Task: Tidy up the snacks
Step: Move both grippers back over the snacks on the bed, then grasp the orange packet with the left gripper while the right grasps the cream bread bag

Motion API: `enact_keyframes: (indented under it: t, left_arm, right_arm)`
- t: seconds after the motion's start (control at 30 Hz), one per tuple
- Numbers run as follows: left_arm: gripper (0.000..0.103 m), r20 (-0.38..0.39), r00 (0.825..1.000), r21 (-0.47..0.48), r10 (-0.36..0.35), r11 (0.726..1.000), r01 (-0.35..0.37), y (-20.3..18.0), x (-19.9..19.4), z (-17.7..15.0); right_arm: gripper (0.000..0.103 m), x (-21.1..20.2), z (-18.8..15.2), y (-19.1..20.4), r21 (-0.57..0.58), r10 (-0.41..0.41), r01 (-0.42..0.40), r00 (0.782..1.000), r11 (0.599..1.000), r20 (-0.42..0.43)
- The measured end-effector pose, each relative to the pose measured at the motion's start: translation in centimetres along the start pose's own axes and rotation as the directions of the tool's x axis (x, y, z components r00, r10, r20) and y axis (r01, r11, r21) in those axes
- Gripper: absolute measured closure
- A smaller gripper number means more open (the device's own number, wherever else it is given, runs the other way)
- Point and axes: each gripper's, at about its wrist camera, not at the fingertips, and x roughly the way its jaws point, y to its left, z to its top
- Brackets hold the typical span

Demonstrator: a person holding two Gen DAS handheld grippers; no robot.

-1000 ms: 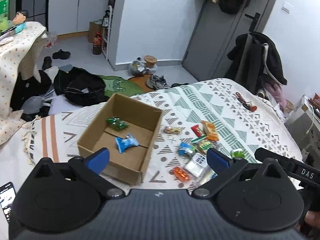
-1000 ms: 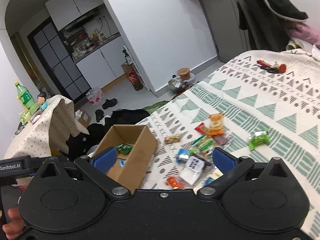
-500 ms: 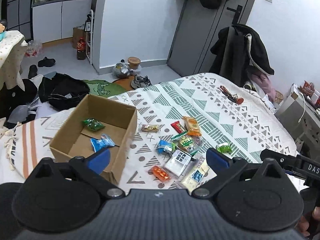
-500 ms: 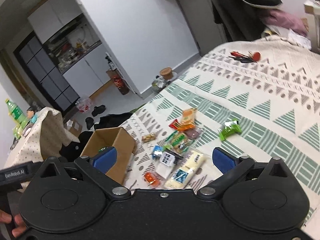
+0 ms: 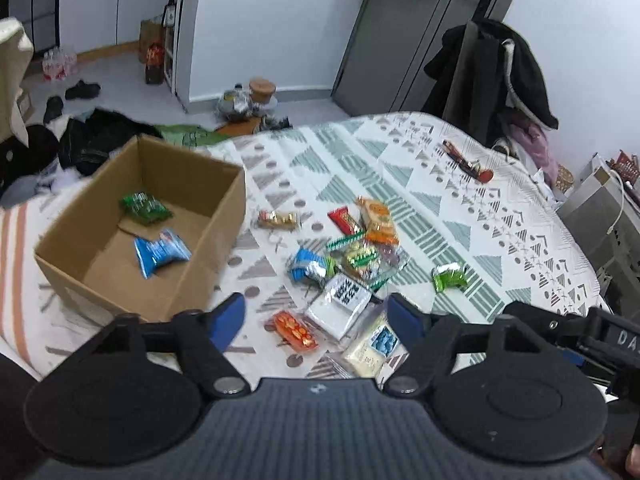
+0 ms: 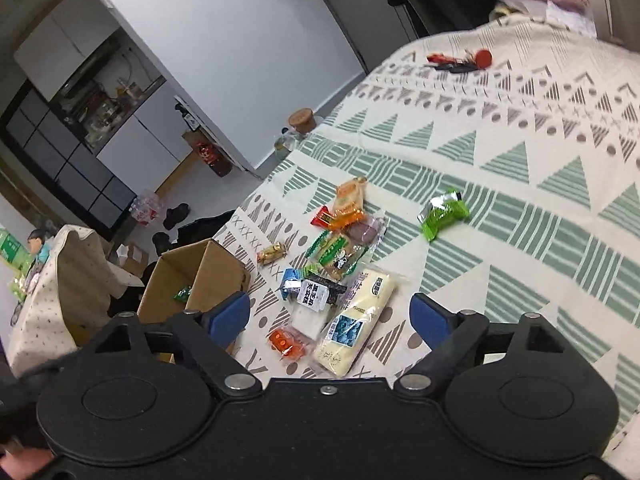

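With both your left claw (image 5: pixel 316 314) and right claw (image 6: pixel 330 318) spread wide and empty above the snacks (image 5: pixel 348 264) heaped on the bed (image 6: pixel 520 184), right of the box (image 5: pixel 140 224), overlapping wrappers probably risk a double grab.

Even, soft indoor light; mild motion blur; fisheye bending at edges.

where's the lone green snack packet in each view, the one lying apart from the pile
Left wrist: green packet right of centre, on the bedspread, right of the pile.
Right wrist: green packet right of centre, upper half, right of the pile.
Shared landmark: the orange packet at the pile's far end.
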Motion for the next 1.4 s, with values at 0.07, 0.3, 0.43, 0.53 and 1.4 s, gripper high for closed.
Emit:
enact_keyframes:
  t: [0.07, 0.3, 0.43, 0.53, 1.4]
  left_arm:
    - [0.040, -0.031, 1.000, -0.009, -0.003, 1.000, 0.003, 0.0, 1.3, -0.3]
    - [0.048, -0.098, 0.995, -0.026, 0.000, 1.000, -0.003, -0.1, 5.3, -1.1]
    - [0.049, -0.130, 0.991, -0.048, 0.009, 0.999, -0.015, 0.3, 7.3, -1.4]
    - [0.048, -0.165, 0.986, -0.062, 0.016, 0.998, -0.027, 0.6, 9.0, -1.7]
    - [0.078, -0.220, 0.975, -0.127, 0.016, 0.991, -0.045, 3.2, 12.9, -2.2]
  right_arm:
    - [0.021, 0.8, -0.1, -0.2, 0.022, -0.006, 0.006, 1.000, 1.000, -0.016]
    - [0.023, 3.7, -0.7, -0.6, 0.054, -0.038, 0.042, 0.997, 0.998, -0.074]
    - [0.023, 5.4, -0.9, -0.7, 0.056, -0.060, 0.066, 0.993, 0.996, -0.103]
    - [0.023, 6.7, -1.1, -0.8, 0.055, -0.078, 0.086, 0.989, 0.995, -0.128]
    - [0.023, 13.5, -2.5, -0.1, 0.001, -0.150, 0.155, 0.958, 0.988, -0.243]
